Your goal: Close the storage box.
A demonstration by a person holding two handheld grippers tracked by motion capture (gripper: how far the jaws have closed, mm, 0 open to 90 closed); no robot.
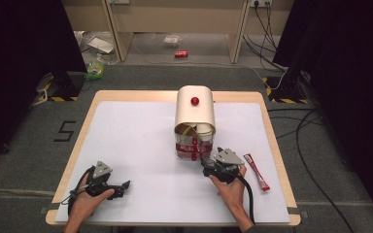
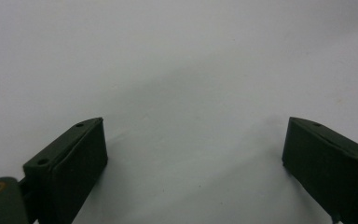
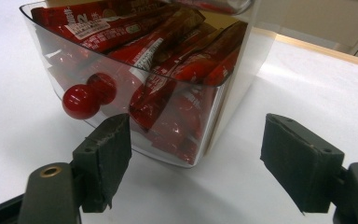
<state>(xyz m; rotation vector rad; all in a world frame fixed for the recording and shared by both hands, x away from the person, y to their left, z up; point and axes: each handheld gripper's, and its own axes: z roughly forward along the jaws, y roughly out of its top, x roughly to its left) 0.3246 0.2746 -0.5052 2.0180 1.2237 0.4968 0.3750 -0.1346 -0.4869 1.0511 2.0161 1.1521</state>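
A cream dispenser box [image 1: 194,109] with a red knob on top stands at the table's middle, and its clear drawer [image 1: 193,148] is pulled out at the front. In the right gripper view that clear drawer [image 3: 121,65] holds several red sachets [image 3: 168,60] and has a red ball knob [image 3: 80,101]. My right gripper [image 1: 205,161] is open just in front of the drawer, its jaws [image 3: 193,163] wide apart with nothing between them. One red sachet [image 1: 256,171] lies on the mat to its right. My left gripper [image 1: 124,186] rests open over the bare mat [image 2: 193,149] at the front left.
A white mat [image 1: 141,145] covers the wooden table [image 1: 85,119]. Beyond the table lie a red can [image 1: 180,54], a green packet [image 1: 95,69] and cables [image 1: 267,39] on the floor. Black curtains hang at both sides.
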